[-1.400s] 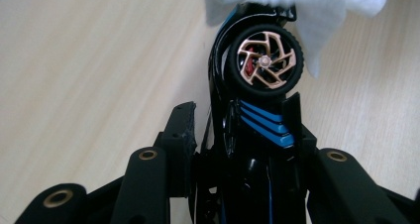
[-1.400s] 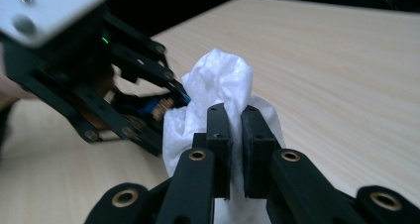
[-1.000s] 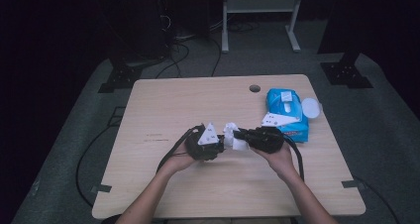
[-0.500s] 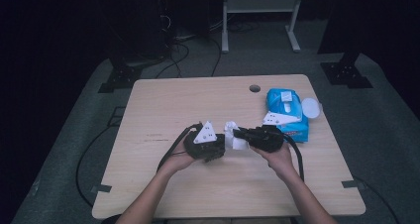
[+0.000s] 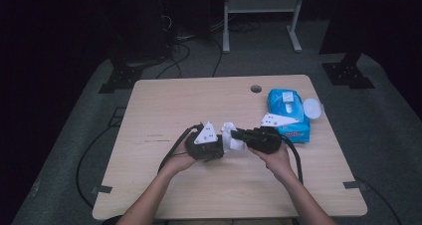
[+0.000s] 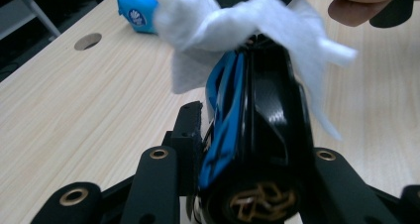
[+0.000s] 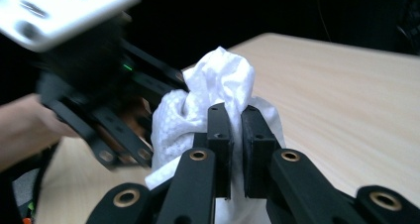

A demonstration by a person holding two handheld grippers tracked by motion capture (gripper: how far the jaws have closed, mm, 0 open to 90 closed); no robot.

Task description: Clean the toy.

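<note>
Here: your right gripper pinches the white wipe; your left gripper clamps a black-and-blue object, its jaws having just been closing.

- High view: light falls from above onto the table, which is evenly lit; the room around it sinks into near black. My forearms cast only faint, soft shadows. The picture is soft and slightly grainy.
- Left gripper view: the white wipe is bright and blurred; my dark held object carries a glossy sheen. Near parts are out of focus.
- Right gripper view: background black; my left gripper is blurred, its plate glaring white.
</note>
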